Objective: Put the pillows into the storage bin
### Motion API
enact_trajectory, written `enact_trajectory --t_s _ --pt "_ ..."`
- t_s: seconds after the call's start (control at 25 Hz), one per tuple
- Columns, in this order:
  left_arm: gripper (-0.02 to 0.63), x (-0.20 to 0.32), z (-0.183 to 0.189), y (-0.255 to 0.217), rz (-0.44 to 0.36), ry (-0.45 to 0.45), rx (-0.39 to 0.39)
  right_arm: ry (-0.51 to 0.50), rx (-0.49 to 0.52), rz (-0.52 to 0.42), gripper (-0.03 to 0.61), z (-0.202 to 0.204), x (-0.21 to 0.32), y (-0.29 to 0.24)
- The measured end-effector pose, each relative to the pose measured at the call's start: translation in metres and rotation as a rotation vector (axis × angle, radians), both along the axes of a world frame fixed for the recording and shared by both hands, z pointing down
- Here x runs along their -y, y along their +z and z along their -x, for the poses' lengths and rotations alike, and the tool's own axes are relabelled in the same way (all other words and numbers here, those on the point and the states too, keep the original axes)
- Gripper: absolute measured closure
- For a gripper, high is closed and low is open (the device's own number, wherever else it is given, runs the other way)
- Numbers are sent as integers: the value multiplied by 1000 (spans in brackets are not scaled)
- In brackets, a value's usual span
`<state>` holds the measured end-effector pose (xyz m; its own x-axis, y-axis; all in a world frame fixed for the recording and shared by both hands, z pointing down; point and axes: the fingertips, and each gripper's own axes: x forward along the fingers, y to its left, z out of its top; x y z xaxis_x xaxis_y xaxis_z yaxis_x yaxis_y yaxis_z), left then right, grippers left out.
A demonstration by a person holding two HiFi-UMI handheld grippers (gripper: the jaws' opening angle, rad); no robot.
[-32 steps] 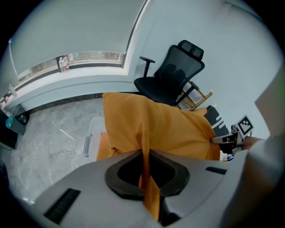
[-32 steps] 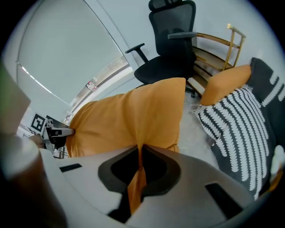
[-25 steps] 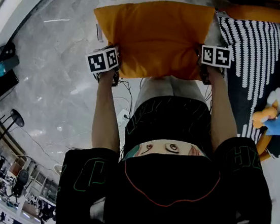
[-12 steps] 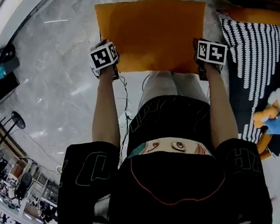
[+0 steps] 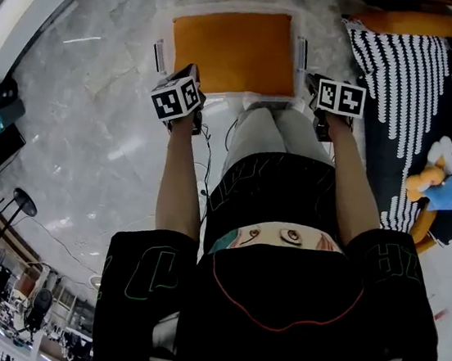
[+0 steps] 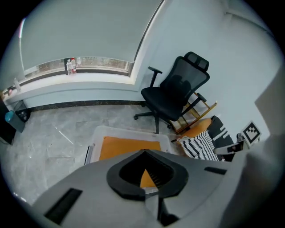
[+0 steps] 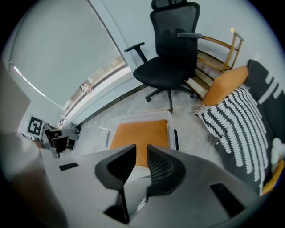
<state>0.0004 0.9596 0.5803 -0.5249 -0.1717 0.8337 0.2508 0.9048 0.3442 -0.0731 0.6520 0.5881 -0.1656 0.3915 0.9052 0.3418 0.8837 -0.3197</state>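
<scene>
An orange pillow (image 5: 235, 50) lies flat inside the clear storage bin (image 5: 232, 9) on the floor, filling it. My left gripper (image 5: 179, 99) hovers at the bin's near left corner. It is shut with nothing in it, its jaws having just been closing (image 6: 144, 152). My right gripper (image 5: 336, 99) hangs over the near right corner. It stands slightly open and empty (image 7: 141, 148), the jaws having just eased in a little after letting go. A black-and-white striped pillow (image 5: 406, 67) and a second orange pillow (image 5: 412, 22) lie on the dark seat at right.
A black office chair (image 7: 171, 53) and a wooden rack (image 7: 218, 53) stand just behind the bin (image 7: 138, 117). A plush toy (image 5: 436, 183) lies on the seat by the striped pillow (image 7: 236, 120). Grey marble floor surrounds the bin (image 6: 129, 132).
The orange pillow, held up by both grippers a second ago, has dropped flat into the bin. Both grippers have let go of it and now hang free at the bin's near corners.
</scene>
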Motion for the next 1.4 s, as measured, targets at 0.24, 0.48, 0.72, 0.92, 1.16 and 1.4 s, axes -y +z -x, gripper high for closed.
enact_trajectory --t_s 0.24,0.48,0.72,0.92,1.16,1.4 --pt "617 16 3 -4 -44 39 32 71 45 81 575 -2 -2 -16" --pt "617 35 14 -4 -95 50 53 107 87 168 575 -4 -2 -33" --pt "617 68 32 -9 -146 106 75 156 149 287 575 -1 2 -53" --pt "617 108 43 -12 -180 158 83 180 155 295 575 -4 19 -54" --pt "617 151 52 -21 -189 230 89 231 170 287 575 -5 53 -58" --pt "617 191 62 -30 -157 304 82 347 221 303 575 -4 103 -69"
